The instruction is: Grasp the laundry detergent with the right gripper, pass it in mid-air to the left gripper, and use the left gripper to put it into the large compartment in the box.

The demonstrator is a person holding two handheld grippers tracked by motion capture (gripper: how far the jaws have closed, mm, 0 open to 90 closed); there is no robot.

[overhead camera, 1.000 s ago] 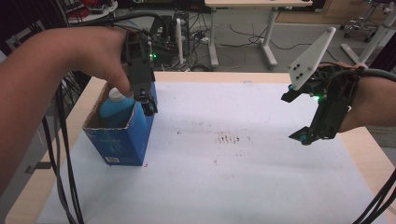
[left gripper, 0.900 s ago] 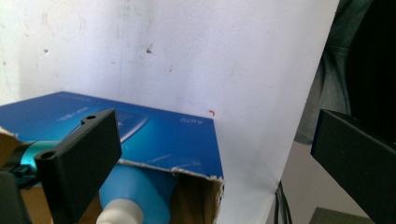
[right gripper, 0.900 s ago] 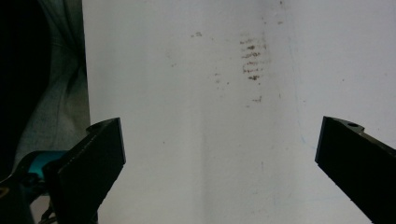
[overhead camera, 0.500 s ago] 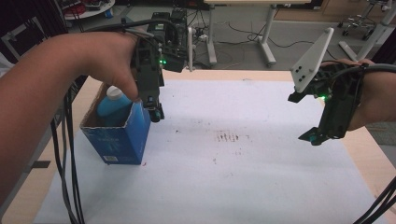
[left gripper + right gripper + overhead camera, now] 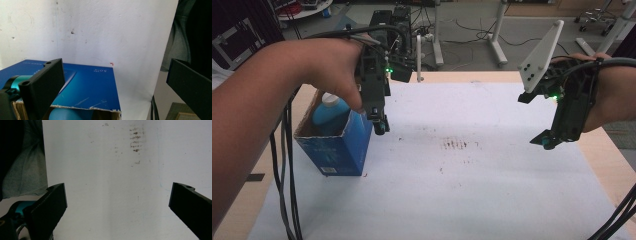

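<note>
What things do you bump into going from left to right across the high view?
Blue box with a blue bottle inside → left gripper → brown smudges on the white table cover → right gripper.

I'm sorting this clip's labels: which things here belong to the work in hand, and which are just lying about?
In the job:
- blue box, open-topped, at the table's left
- blue bottle standing inside it
- left gripper, open beside the box's right edge

Lying about:
- white sheet with brown smudges
- right gripper, open, idle above the sheet
</note>
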